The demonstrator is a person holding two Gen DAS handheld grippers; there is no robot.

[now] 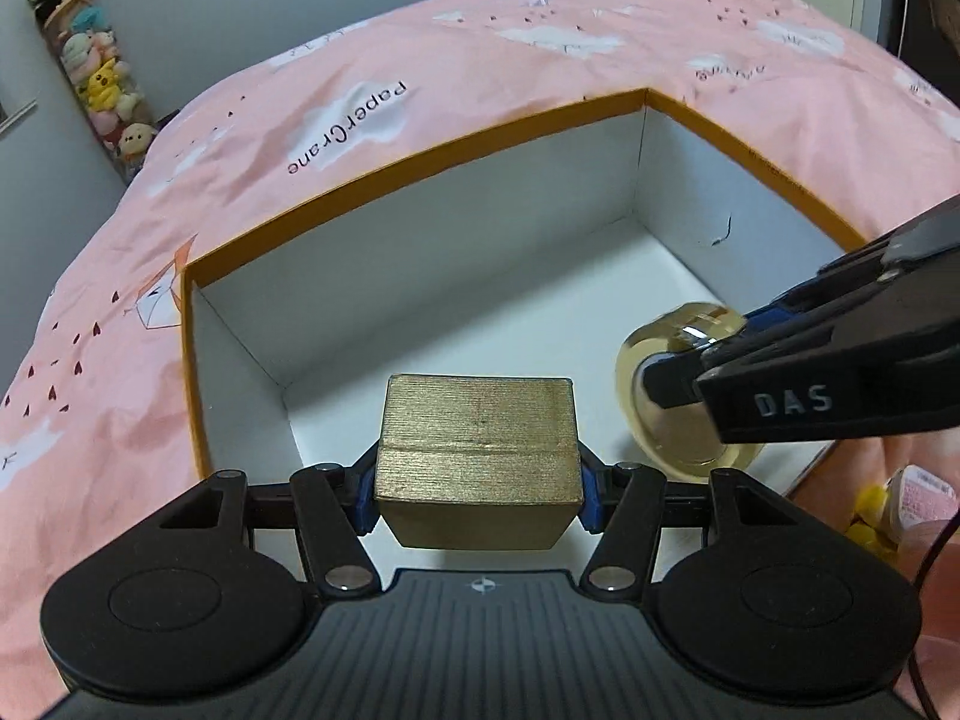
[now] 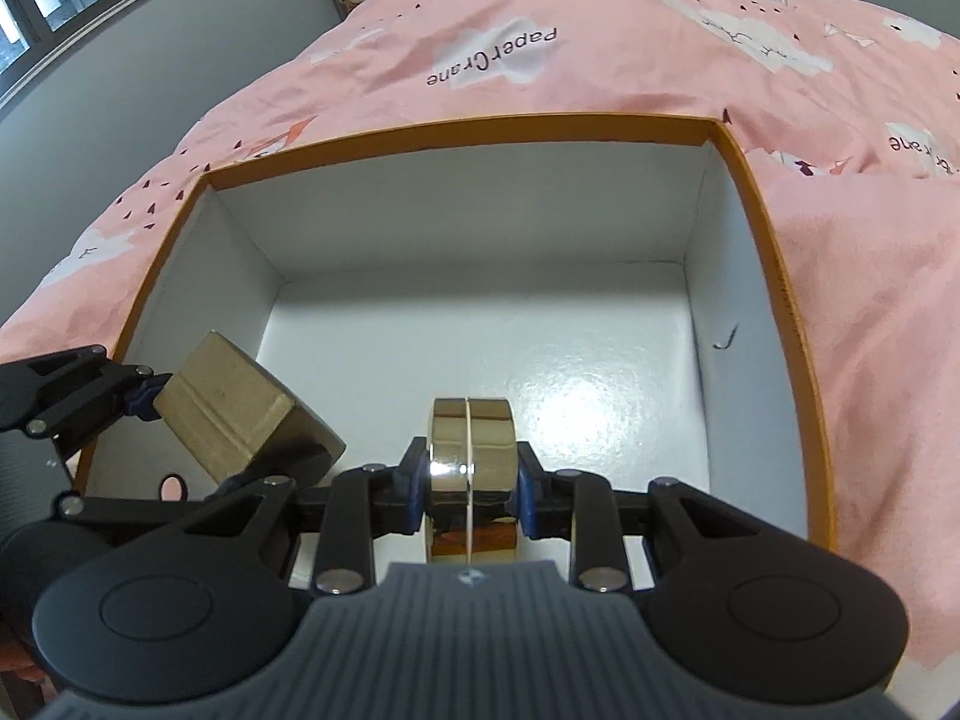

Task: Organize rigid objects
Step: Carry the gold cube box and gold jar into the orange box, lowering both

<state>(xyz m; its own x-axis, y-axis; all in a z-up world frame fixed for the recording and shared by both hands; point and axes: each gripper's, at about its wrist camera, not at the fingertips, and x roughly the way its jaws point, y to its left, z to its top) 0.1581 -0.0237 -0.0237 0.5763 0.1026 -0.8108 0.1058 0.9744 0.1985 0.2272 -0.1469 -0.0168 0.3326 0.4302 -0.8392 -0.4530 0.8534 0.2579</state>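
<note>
Gold-painted and ribbed, a small rectangular block [image 1: 480, 450] is gripped by the left tongs [image 1: 477, 489], closed on its two side faces, and is held above the near left part of a large open cardboard box with an orange rim and white inside [image 1: 420, 162]. A roll of clear yellowish tape [image 2: 471, 480] is pinched across its flat faces by the right tongs [image 2: 471, 495], which are closed on it, and it hangs upright over the near middle of the same box. The box sits on a bed with a pink cloud-print cover [image 1: 540, 30].

As far as can be seen, the box floor is bare, so nothing is judged to have been stowed yet; both items remain to be lowered and released. A few small yellow and pink things [image 1: 894, 507] are glimpsed outside the near right corner of the box, too blurred to name.

Both tongs are pointed forward and downward into the box, the left block tilted, the two loads near each other but apart.
</note>
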